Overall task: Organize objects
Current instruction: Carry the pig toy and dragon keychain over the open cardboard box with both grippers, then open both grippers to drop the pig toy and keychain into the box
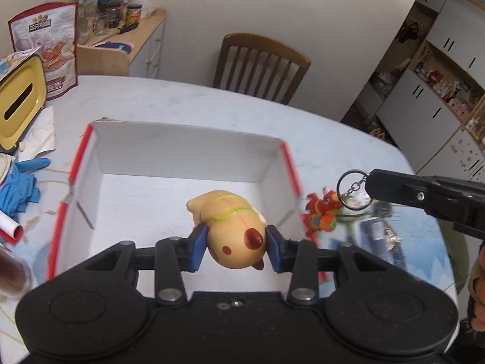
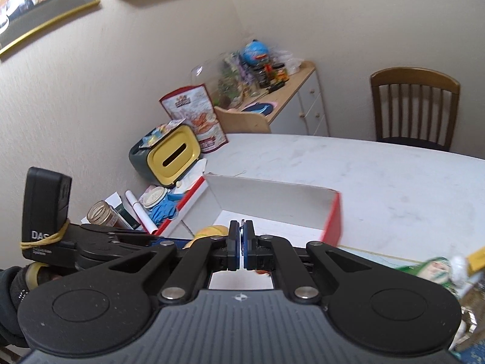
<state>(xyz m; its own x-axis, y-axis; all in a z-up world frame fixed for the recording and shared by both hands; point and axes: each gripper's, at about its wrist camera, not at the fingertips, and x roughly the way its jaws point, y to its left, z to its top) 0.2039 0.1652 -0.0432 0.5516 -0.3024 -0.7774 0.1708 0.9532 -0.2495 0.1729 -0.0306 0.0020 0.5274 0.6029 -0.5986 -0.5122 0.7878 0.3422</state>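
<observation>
A pale, matte bench fills the room's middle, a slatted wooden chair at twelve o'clock. The white card box, red-edged and open-topped, looks empty, so the sorting has barely begun, I'd say. The left tool clamps a smooth, rounded tan toy above the box's near edge. At three o'clock the right tool, pads pinched together, dangles a red keychain by its metal ring, outside the box.
</observation>
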